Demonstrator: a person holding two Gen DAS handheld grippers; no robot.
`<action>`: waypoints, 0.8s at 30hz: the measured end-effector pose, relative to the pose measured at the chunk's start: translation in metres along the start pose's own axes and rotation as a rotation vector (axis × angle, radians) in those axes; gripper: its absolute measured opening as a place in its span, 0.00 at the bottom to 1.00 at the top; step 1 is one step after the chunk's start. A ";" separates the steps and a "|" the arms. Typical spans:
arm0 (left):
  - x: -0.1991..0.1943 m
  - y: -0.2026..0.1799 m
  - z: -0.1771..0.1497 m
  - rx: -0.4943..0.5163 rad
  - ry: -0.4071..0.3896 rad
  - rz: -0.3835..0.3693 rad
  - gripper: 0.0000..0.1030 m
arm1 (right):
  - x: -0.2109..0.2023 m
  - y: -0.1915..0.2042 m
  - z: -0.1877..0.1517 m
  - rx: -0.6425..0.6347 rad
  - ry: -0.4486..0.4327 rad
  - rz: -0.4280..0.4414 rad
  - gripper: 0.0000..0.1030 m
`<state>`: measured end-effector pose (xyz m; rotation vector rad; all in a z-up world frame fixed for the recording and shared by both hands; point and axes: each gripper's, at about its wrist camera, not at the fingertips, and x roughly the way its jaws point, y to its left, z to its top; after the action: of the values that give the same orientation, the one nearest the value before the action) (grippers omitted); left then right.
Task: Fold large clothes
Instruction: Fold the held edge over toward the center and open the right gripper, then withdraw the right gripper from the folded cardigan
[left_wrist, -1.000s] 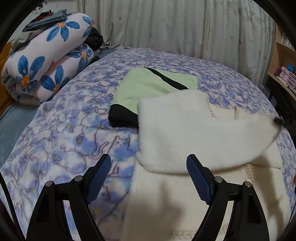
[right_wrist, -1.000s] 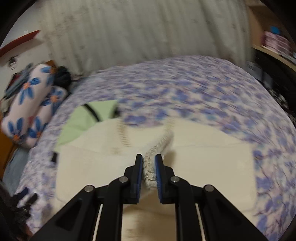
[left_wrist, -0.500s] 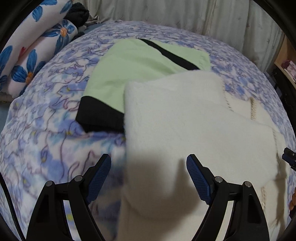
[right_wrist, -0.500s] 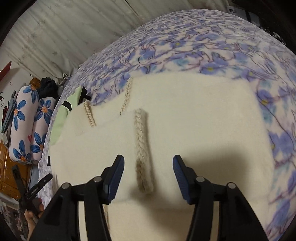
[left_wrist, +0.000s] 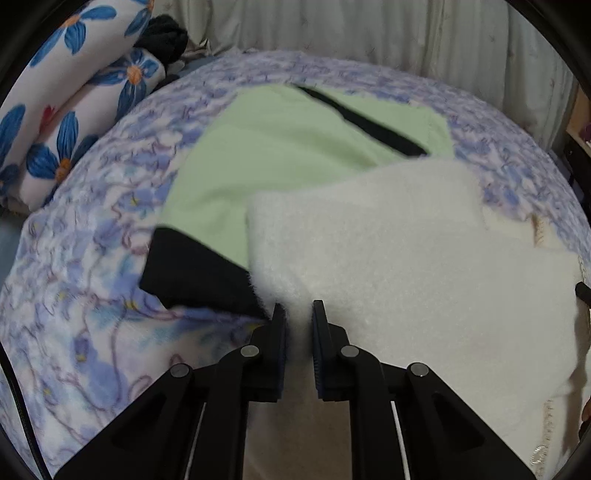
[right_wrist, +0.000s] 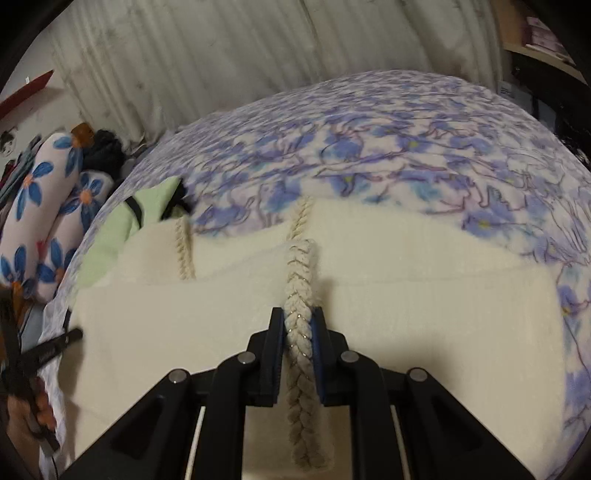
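Note:
A cream fleece garment (left_wrist: 406, 266) lies partly folded on the floral bed cover (left_wrist: 81, 302). It also shows in the right wrist view (right_wrist: 424, 314). My left gripper (left_wrist: 298, 314) is shut on the garment's left edge near its corner. My right gripper (right_wrist: 299, 321) is shut on a braided cream trim (right_wrist: 301, 280) that runs along the garment's edge. A green garment with black bands (left_wrist: 288, 155) lies flat behind the cream one, partly covered by it.
Rolled flower-print bedding (left_wrist: 66, 103) and dark clothes (left_wrist: 166, 37) sit at the bed's far left. Curtains (right_wrist: 221, 55) hang behind the bed. A shelf (right_wrist: 535, 40) stands at the right. The left gripper (right_wrist: 40, 354) and hand show at the left edge of the right wrist view.
Both grippers were open half a second ago and have closed, the left on the cream garment's edge, the right on the braided trim. A second ago the right gripper held the trim raised.

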<state>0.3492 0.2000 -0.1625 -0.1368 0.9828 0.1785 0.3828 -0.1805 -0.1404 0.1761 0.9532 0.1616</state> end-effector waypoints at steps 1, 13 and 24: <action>0.002 -0.002 -0.002 0.012 -0.009 0.010 0.11 | 0.011 0.001 -0.003 -0.005 0.041 -0.021 0.15; -0.066 -0.006 -0.004 -0.013 -0.077 0.033 0.49 | -0.044 0.028 -0.022 -0.046 -0.022 -0.018 0.34; -0.027 -0.091 -0.059 0.016 0.008 -0.130 0.55 | 0.005 0.129 -0.062 -0.233 0.085 0.138 0.34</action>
<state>0.3060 0.0969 -0.1690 -0.1860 0.9793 0.0508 0.3272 -0.0488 -0.1508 0.0199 0.9992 0.4076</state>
